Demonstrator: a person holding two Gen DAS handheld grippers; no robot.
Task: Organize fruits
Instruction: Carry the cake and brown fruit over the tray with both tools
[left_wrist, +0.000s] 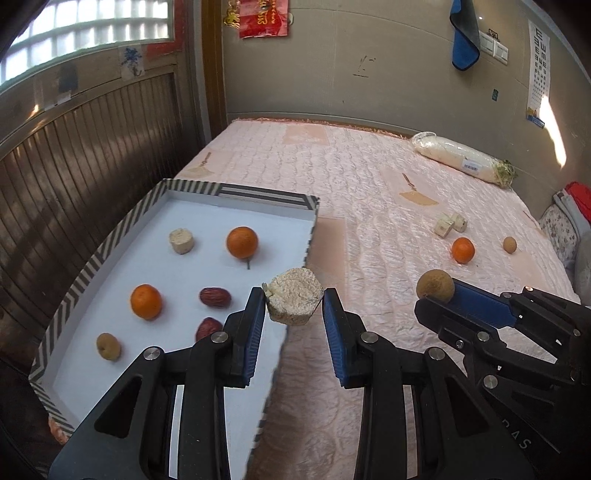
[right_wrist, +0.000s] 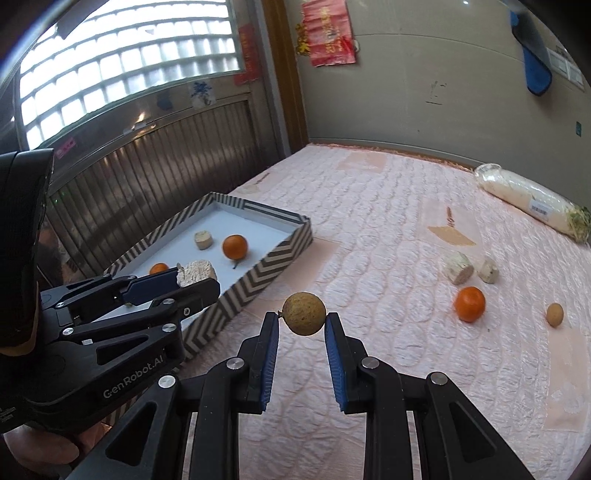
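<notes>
2 claws loaded beside the striped tray (left_wrist: 236, 192): left claw (left_wrist: 293, 297) clamped on a pale chunk (left_wrist: 293, 301), right claw (right_wrist: 303, 319) pinching a brown longan (right_wrist: 304, 313). Inside the tray, 7 pieces already. Beyond, on the bed (left_wrist: 369, 192), 4 left: orange (left_wrist: 463, 250), longan, 2 chunks.

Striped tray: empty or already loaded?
Loaded. The striped tray holds two oranges, two red dates, a pale chunk and a small brown fruit on its white floor.
</notes>
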